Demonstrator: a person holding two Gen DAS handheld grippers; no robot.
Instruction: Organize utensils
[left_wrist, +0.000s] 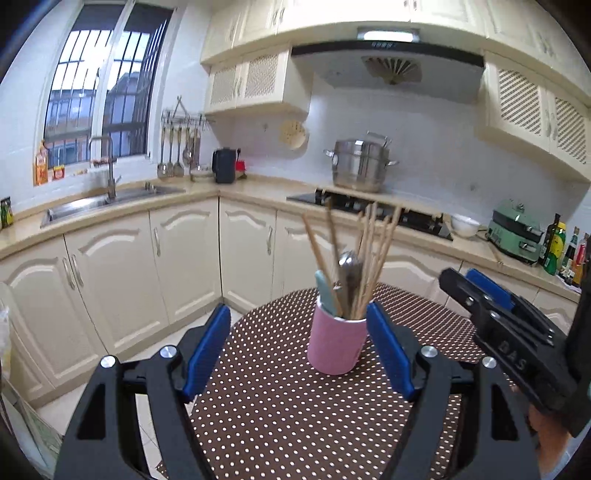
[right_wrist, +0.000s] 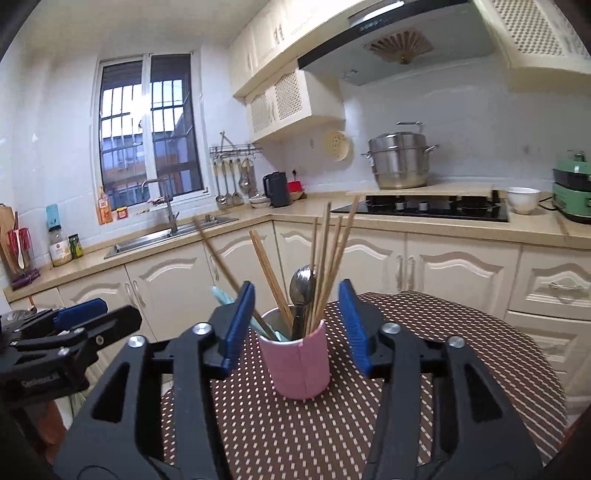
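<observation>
On the dotted bench stands a pink cup with chopsticks, a metal spoon and a teal utensil inside. Left gripper and right gripper both have their jaws apart, holding nothing.

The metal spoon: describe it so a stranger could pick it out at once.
Find the round table with the dotted brown cloth, then the pink cup standing on it. Among the wooden chopsticks in the cup, the spoon is the only shiny metal piece, bowl end up.
</observation>
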